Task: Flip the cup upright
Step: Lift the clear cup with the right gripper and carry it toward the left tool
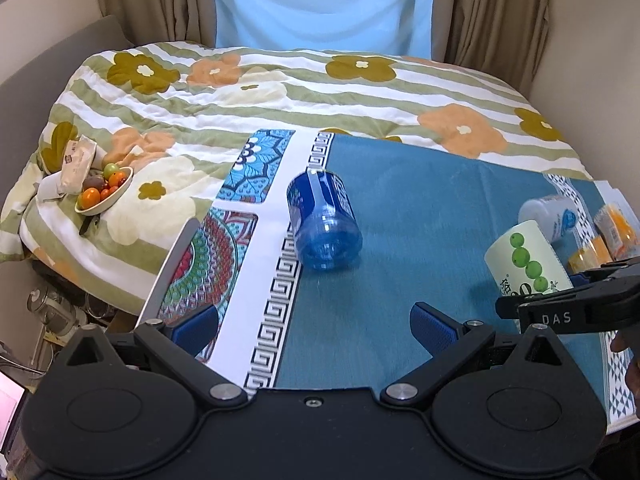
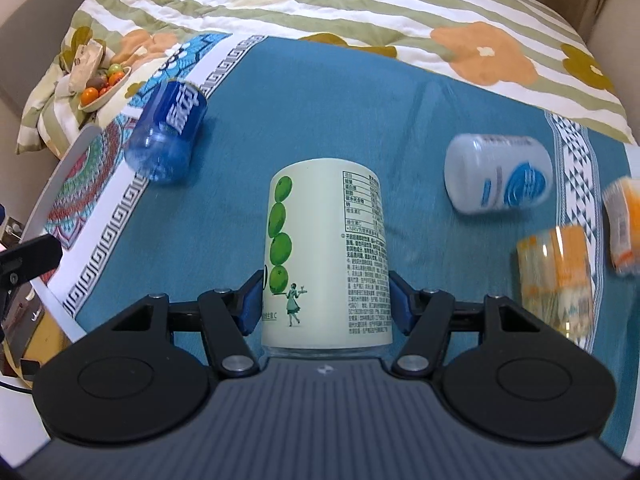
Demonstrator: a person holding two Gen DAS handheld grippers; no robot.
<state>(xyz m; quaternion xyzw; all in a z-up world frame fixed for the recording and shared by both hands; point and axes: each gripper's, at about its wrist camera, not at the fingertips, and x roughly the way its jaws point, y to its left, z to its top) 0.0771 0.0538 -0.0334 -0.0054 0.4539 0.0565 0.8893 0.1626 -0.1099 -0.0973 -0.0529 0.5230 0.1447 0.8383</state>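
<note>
Two hand-held grippers were at work over a teal mat (image 2: 320, 112) spread on a bed. Nearest the right wrist camera, the right hand-held gripper (image 2: 326, 306) had its blue pads (image 2: 249, 304) pressed against both sides of a pale green cup (image 2: 326, 256) printed with a column of green fruit and a block of small text. The cup pointed away from the camera along the fingers, and its far end was closed and flat. In the left wrist view the same cup (image 1: 528, 258) sat tilted in the black jaws at the right edge, lifted off the mat.

The left hand-held gripper (image 1: 316, 326) hung wide, its blue fingers (image 1: 434, 326) far apart with nothing between them, above the mat's patterned border.

Farther out, a blue bottle (image 1: 324, 222) lay on its side near that border, well apart from both grippers. To the right of the held cup lay a white bottle (image 2: 498, 174) with a blue swirl, also on its side, and beyond it two orange-labelled containers (image 2: 556, 280) — blurred, so their details could not be read.

Past the mat, a flowered quilt (image 1: 280, 92) covered the bed. On its left part rested a bowl of fruit (image 1: 104, 194) with a crumpled packet (image 1: 78, 164) beside it — both far from the cup.
</note>
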